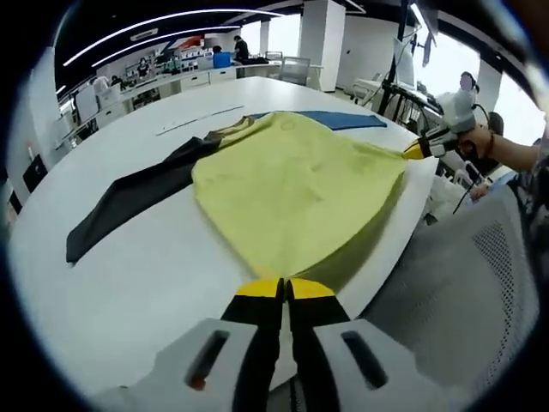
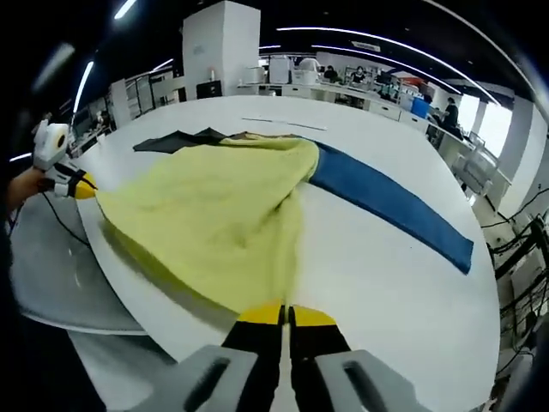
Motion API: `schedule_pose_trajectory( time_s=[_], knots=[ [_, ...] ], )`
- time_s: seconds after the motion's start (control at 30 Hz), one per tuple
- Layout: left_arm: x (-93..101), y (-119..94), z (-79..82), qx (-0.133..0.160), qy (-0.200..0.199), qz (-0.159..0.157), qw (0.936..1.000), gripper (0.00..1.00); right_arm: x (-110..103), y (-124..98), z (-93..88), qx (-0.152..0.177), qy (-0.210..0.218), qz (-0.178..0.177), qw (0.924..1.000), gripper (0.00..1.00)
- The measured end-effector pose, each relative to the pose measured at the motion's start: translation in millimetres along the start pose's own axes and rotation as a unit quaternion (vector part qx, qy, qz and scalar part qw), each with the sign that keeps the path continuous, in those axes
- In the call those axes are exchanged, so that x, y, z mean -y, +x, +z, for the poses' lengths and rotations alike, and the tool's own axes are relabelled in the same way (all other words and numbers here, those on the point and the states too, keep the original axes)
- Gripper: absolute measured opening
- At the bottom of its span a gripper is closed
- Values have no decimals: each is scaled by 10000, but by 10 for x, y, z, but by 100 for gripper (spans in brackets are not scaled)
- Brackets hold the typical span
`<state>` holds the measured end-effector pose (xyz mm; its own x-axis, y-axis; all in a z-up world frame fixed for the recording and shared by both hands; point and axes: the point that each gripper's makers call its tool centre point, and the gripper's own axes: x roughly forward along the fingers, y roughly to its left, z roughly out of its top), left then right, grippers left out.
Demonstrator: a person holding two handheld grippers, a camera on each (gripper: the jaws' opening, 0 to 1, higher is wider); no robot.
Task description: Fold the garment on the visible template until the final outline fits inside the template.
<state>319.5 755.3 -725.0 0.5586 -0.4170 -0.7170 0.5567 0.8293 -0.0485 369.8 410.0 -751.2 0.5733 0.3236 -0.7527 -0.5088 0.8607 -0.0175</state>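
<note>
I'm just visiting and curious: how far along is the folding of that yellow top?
Early stage, it seems. Done: the yellow garment lies spread on the white table. In hand: the left gripper and right gripper are each shut on a corner of its hem. Left: the dark sleeve and blue sleeve lie stretched out, unfolded. I cannot make out a template outline.

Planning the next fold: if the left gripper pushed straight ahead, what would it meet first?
The left gripper is already shut on the yellow garment; straight ahead lies more of that fabric, spread across the white table.
</note>
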Motion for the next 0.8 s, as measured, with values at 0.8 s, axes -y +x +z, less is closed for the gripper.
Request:
schedule_pose_trajectory(
  time_s=[0.8],
  knots=[
    [-8,30,-382,-650,58,76,9978,0,-201,19,-297,-331,242,202,9990,0]
  ],
)
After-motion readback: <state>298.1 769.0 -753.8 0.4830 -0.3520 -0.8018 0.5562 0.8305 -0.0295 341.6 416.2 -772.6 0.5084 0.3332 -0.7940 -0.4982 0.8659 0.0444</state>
